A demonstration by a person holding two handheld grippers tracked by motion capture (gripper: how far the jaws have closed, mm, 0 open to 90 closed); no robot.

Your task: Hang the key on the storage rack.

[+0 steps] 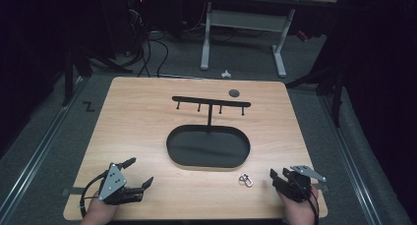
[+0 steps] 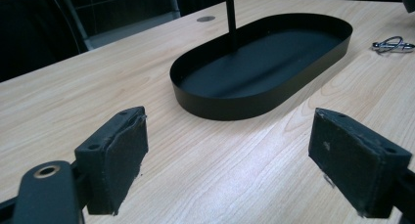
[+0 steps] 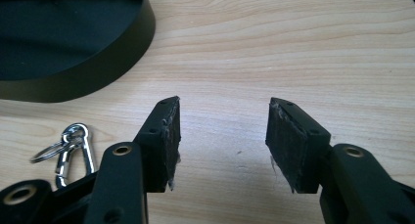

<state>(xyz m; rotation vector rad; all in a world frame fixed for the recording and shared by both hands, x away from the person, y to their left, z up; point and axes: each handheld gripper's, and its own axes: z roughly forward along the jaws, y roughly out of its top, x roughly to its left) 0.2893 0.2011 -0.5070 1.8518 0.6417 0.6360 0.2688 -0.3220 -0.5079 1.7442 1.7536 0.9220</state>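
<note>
A black oval tray (image 1: 172,144) lies mid-table, and a thin post rises from its far side to a crossbar (image 1: 211,102) with several small hooks. A silver carabiner with a key ring (image 1: 246,179) rests on the wood just off the tray's near right end. My left gripper (image 1: 139,171) sits at the near left edge, open and holding nothing. In the left gripper view, the left gripper (image 2: 230,136) faces the tray's wall (image 2: 230,104). My right gripper (image 1: 274,178), open and holding nothing, lies right of the carabiner. In the right gripper view, the right gripper (image 3: 222,131) has the carabiner (image 3: 73,145) to its left.
A dark round grommet (image 1: 234,93) is set into the tabletop behind the rack. Beyond the table's far edge stand a white-legged desk (image 1: 279,53) and cables on the grey floor (image 1: 147,53). Bare wood (image 1: 133,122) spreads left of the tray.
</note>
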